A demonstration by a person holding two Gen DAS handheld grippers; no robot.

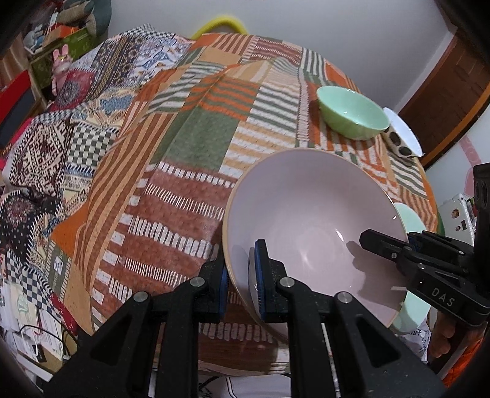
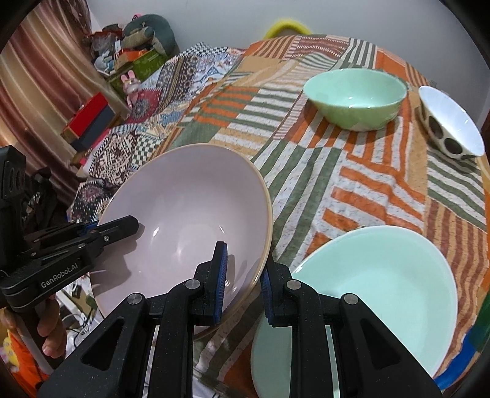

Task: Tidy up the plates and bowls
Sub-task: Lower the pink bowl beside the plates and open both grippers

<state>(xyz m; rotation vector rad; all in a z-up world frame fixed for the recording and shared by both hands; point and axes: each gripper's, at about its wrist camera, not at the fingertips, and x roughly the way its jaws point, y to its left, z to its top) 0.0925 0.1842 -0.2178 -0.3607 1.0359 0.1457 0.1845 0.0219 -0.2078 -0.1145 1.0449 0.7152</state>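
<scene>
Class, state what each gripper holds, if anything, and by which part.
Both hold the large pale pink ceramic bowl by its rim: left gripper on one side, right gripper on the opposite side.

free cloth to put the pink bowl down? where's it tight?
Widest bare tablecloth: the middle, bordered by the pink bowl, green bowl and mint plate. The far-left cloth toward the yellow chair back is also bare. Tight: far right, where the green bowl nearly meets the spotted bowl.
</scene>
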